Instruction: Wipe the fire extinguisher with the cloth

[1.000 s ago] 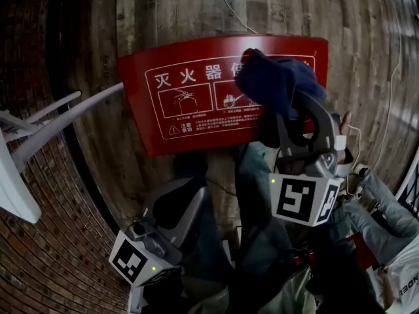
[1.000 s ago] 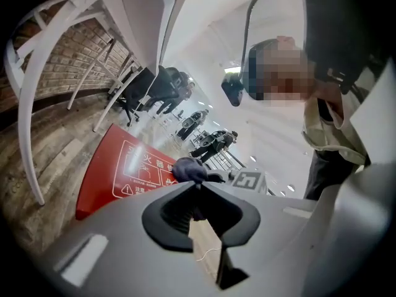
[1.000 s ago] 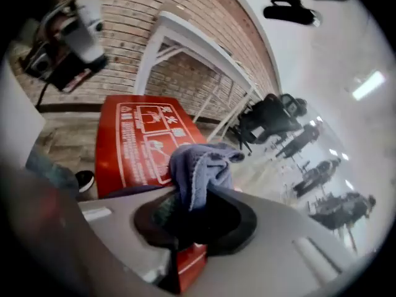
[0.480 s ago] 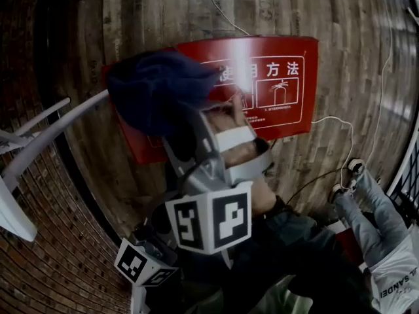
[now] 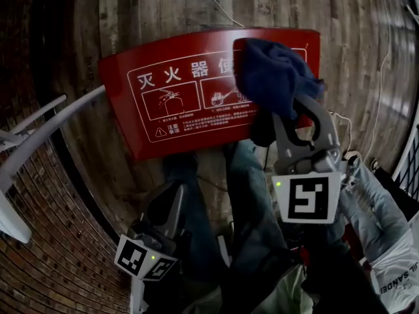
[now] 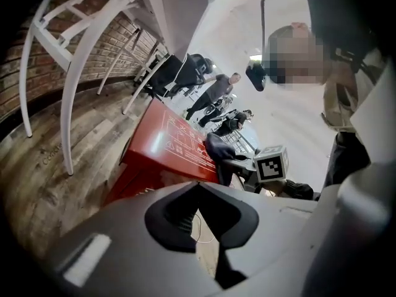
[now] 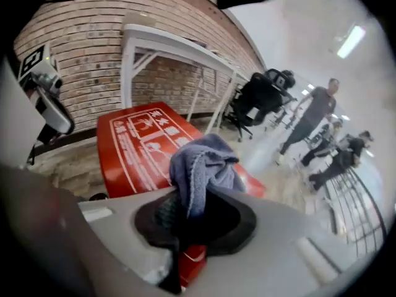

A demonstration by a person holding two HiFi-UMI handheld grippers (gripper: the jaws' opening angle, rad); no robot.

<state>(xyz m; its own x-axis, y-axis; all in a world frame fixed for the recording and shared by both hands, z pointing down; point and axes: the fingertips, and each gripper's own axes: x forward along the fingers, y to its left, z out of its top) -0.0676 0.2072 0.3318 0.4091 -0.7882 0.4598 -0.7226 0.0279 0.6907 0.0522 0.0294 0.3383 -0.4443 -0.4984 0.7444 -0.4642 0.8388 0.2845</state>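
red fire extinguisher box (image 5: 183,93) lies flat on the wooden floor (image 5: 131,18), printed instruction face up. right tongs (image 5: 294,123) are clamped on a bunched dark blue cloth (image 5: 272,77), held over the box's right end; can't tell if it touches the lid. left tongs (image 5: 173,198) hang low near the box's front edge, have just been closing, now shut with nothing between them. wiping looks under way, most of the face likely still to cover. to do it well: keep the pinch firm, press the wad onto the red face, sweep lengthwise in overlapping passes, and don't let the tong tips scrape the label.
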